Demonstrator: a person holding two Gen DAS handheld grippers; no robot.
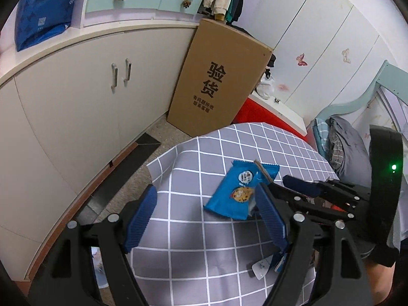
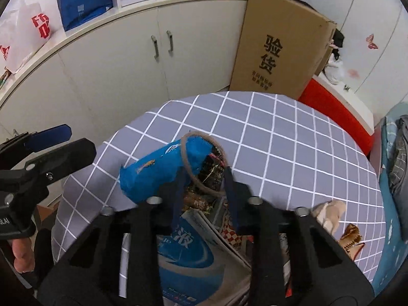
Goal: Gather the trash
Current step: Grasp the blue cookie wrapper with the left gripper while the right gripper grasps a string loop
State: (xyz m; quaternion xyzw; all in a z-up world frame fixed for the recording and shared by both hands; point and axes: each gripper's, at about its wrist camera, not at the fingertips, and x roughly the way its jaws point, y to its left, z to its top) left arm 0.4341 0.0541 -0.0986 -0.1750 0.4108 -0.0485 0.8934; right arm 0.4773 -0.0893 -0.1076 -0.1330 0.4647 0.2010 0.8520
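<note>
Item: blue biscuit wrapper (image 1: 229, 196), flat on counter (image 1: 204, 255) just inside my wide-apart left hand-held gripper (image 1: 205, 190). The right hand-held gripper (image 2: 204, 172) is nearly together at its torn end, hold unconfirmed, so I'd pinch firmly before lifting.

A round table (image 2: 280, 132) (grey checked cloth) carries a blue cookie wrapper (image 1: 236, 193).

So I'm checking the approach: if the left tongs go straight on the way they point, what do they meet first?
Probably the grey checked tablecloth: the open left tongs aim just left of the blue cookie wrapper, though depth is unclear.
</note>
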